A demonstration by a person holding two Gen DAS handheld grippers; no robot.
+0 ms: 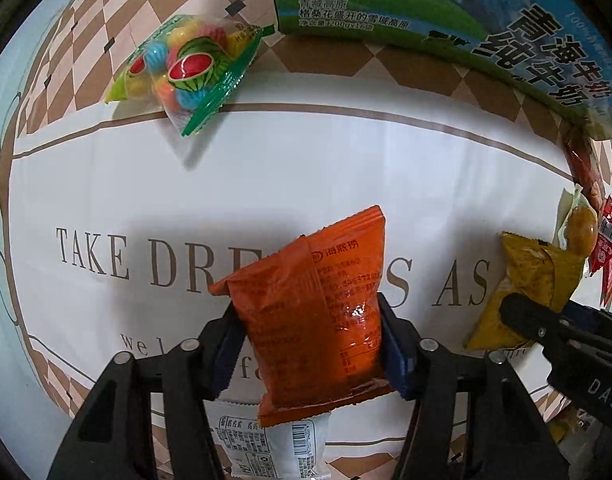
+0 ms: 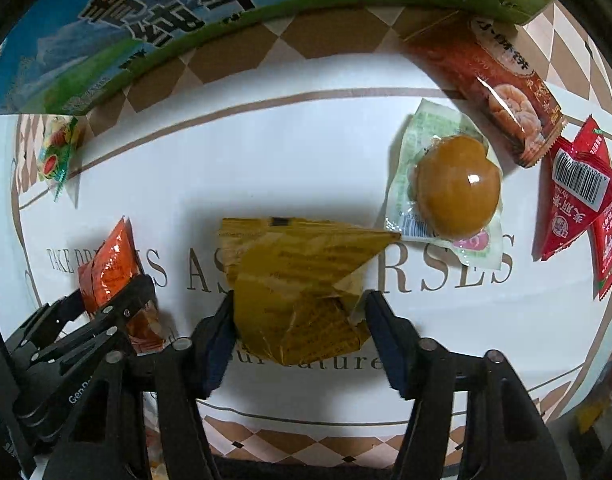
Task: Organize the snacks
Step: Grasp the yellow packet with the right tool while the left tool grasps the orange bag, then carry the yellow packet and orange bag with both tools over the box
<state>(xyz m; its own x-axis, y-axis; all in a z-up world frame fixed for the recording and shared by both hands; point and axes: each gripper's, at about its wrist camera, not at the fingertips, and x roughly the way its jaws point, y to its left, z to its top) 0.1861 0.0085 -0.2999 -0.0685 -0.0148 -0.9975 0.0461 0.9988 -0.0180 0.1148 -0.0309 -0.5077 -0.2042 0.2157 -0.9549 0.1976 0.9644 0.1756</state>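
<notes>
Left wrist view shows the biggest thing first: a milk carton box (image 1: 446, 8) standing far ahead of the left claw (image 1: 310, 344) and off to its right, apparently the place where snacks should end up, though I cannot see inside it to tell whether anything is stored yet. Below it the desk (image 1: 306, 184), under a printed cloth, carries everything else loose, so the sorting looks barely begun.

Between the left claw's blue pads sits an orange packet (image 1: 310, 320); the pads press its two edges, so I judge it gripped. A white packet (image 1: 273, 448) lies under it, close to the claw's base. A candy bag (image 1: 185, 68) with watermelon print lies well ahead and to the left, untouched.

From the right wrist view, the right claw (image 2: 297, 320) has a crumpled yellow packet (image 2: 297, 280) between its pads; the left pad touches, the right pad seems just at the wrapper's edge, so the grip looks taken or nearly so. Ahead and to its right lie a sealed bun (image 2: 454, 188), a long brown biscuit pack (image 2: 502, 92) and red sachets (image 2: 578, 200), all well apart from the claw.

Two snacks in hand, at least five waiting.
</notes>
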